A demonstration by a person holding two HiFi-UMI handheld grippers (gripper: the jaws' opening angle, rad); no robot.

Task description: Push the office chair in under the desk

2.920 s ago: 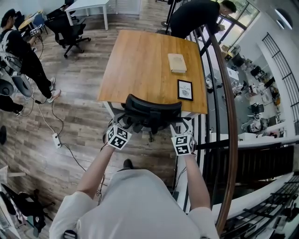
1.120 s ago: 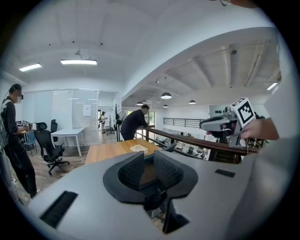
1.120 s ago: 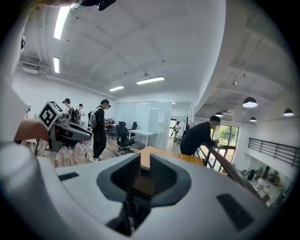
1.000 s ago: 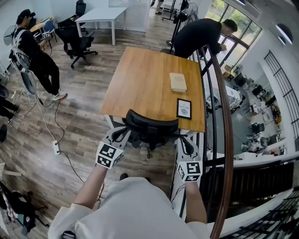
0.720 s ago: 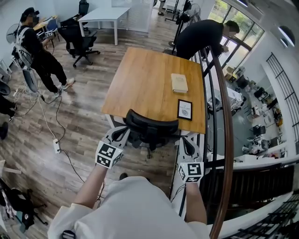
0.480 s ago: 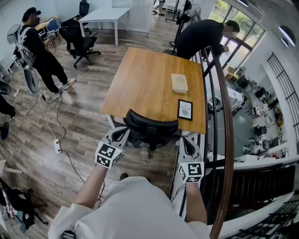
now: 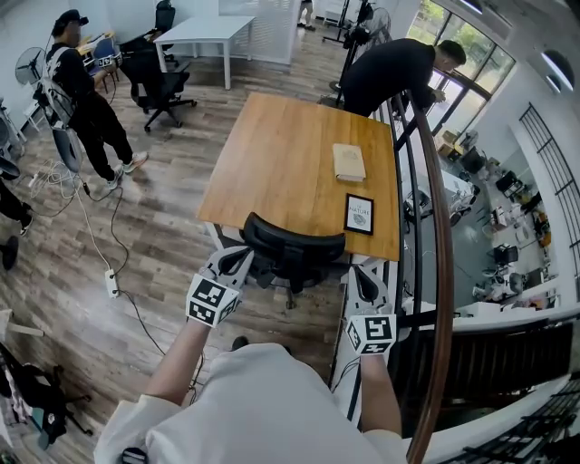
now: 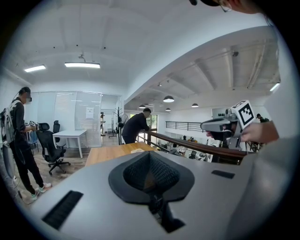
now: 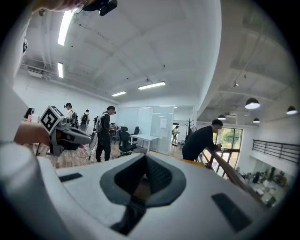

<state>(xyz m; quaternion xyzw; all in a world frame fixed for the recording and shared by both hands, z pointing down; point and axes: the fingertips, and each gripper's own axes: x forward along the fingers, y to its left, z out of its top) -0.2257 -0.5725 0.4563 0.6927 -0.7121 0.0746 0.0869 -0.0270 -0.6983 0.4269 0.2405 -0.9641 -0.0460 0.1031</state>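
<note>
The black office chair [image 7: 292, 243] stands at the near edge of the wooden desk [image 7: 281, 154], its seat under the top and its curved backrest just outside. My left gripper [image 7: 237, 257] is shut and holds nothing, its tip close to the backrest's left end. At the chair's right side my right gripper [image 7: 361, 274] is also shut and empty, a little apart from the backrest. In the left gripper view the closed jaws [image 8: 150, 159] point over the desk [image 8: 110, 153], with the right gripper [image 8: 225, 125] off to the side. The right gripper view shows closed jaws [image 9: 144, 161] and the left gripper [image 9: 65, 133].
A tan book [image 7: 348, 161] and a framed picture [image 7: 359, 214] lie on the desk. A wooden railing [image 7: 435, 227] runs along the right, with a person [image 7: 390, 68] bent over it. At left stand another person [image 7: 86, 104], a second chair [image 7: 159, 86], a white table [image 7: 201, 27] and a floor power strip [image 7: 111, 283].
Since the earliest frame both grippers have drawn back from the chair's backrest and spread apart. Over the last second they keep still; the person at far left has shifted.
</note>
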